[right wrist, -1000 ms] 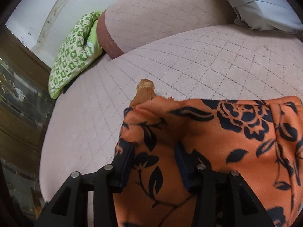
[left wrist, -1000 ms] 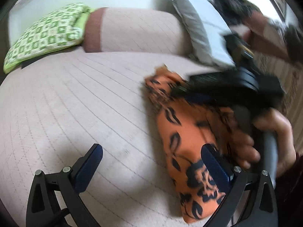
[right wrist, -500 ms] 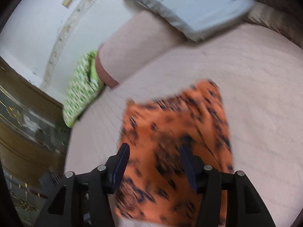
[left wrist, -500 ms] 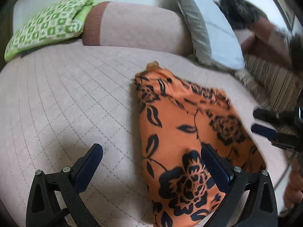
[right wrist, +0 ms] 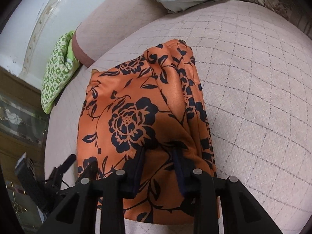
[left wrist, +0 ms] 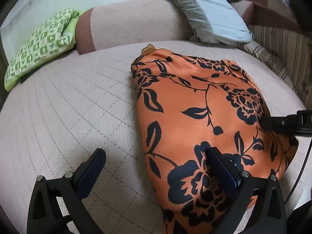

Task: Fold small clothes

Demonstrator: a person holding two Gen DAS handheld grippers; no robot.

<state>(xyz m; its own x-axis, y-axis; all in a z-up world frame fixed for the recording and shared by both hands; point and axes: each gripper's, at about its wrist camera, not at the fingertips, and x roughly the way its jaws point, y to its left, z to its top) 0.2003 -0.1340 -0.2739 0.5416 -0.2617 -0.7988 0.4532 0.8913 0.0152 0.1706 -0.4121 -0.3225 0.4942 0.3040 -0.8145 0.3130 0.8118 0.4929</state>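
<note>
the orange garment [left wrist: 197,117] is smooth cloth with a faint satin sheen and a black flower print; the bed cover [left wrist: 64,105] is matt, quilted, slightly napped fabric; the green pillow [left wrist: 39,48] looks woven; the left gripper [left wrist: 156,167] is matt black plastic with dark rubbery pads.

each hand-held gripper [left wrist: 156,167] [right wrist: 159,163] has black triangular-cutout frames, silver screws and dark navy fingers [left wrist: 221,167].
</note>
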